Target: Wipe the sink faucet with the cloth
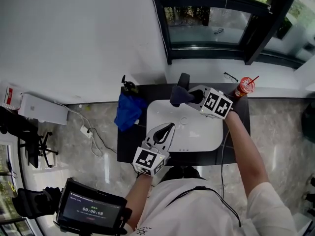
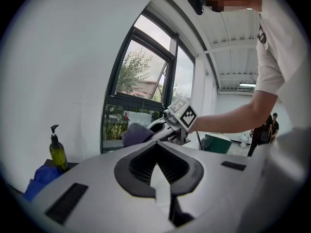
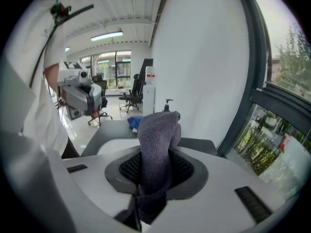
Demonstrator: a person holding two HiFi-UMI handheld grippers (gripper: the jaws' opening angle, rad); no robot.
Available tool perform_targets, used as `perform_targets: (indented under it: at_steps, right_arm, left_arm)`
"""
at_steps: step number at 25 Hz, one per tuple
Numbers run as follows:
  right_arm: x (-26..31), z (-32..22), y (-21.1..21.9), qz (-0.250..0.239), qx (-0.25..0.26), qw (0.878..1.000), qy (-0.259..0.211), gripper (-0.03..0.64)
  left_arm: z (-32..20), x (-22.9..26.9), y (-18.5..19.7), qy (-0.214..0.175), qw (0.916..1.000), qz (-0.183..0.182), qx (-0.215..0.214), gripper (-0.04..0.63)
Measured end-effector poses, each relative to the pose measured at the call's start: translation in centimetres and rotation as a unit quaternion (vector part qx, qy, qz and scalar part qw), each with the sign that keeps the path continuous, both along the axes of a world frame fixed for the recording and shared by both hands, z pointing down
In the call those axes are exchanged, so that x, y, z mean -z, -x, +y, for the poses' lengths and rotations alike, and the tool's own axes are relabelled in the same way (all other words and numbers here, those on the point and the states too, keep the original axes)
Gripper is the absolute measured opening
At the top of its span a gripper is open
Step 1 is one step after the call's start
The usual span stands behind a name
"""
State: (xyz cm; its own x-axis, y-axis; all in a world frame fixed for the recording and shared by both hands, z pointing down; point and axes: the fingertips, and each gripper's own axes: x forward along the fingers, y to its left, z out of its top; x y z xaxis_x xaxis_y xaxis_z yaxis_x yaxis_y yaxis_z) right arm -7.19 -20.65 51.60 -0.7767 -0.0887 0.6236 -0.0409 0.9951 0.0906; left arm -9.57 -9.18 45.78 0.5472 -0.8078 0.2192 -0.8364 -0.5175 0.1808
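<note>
Head view: a dark counter (image 1: 129, 142) carries a white sink (image 1: 158, 108) at its centre. The faucet (image 1: 184, 78), dark, stands at the sink's back edge. The right gripper (image 1: 185, 97) reaches in from the right with a grey cloth (image 1: 177, 97) bunched at its tip, just in front of the faucet. Contact between the two cannot be confirmed. The left gripper (image 1: 169, 128) hangs over the sink's front left part, well short of the faucet.

Right gripper view: the jaws pinch the cloth (image 3: 158, 147), which stands up between the ribbed pads and folds over at the top. It blocks the line ahead, so the faucet does not show here. The left gripper (image 3: 80, 95) appears at the left of this view.

Left gripper view: the jaw tips meet and nothing is between them. Through the gap lower down only the white of the sink shows. Beyond them the right gripper's marker cube (image 2: 183, 114) and the cloth (image 2: 136, 134) are seen side on, which the head view does not give.

Other items: a pump bottle (image 1: 129, 85) stands at the counter's back left corner, and a blue bundle (image 1: 128, 111) lies just in front of it, along the left edge. A red cup (image 1: 244, 87) with a straw stands at the back right corner. Only the left gripper view shows a second person (image 2: 271, 128), far off at the right.
</note>
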Motion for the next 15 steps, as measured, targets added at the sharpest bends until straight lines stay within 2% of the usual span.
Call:
perform_targets:
  at_steps: [2,5,11,15]
  right_arm:
    - [1.9,-0.9,-0.3,-0.039,-0.022,0.999,0.011,0.104]
    - [3.9,-3.8,-1.2,-0.06,-0.06,0.996,-0.01,0.104]
    - [4.5,-9.5,-2.5,-0.039,-0.129,0.988,-0.071,0.104]
    - [2.2,-11.5,-2.5,0.012,-0.15,0.984,-0.1,0.104]
  left_arm:
    - [-0.2,0.2,-0.2,-0.002,1.0,0.001,-0.002,0.0]
    - [-0.3,0.3,-0.2,-0.003,1.0,0.001,-0.001,0.0]
    - [-0.2,0.2,0.3,-0.007,1.0,-0.002,0.007,0.0]
    - [0.0,0.0,0.7,-0.006,0.9999,-0.002,0.012,0.0]
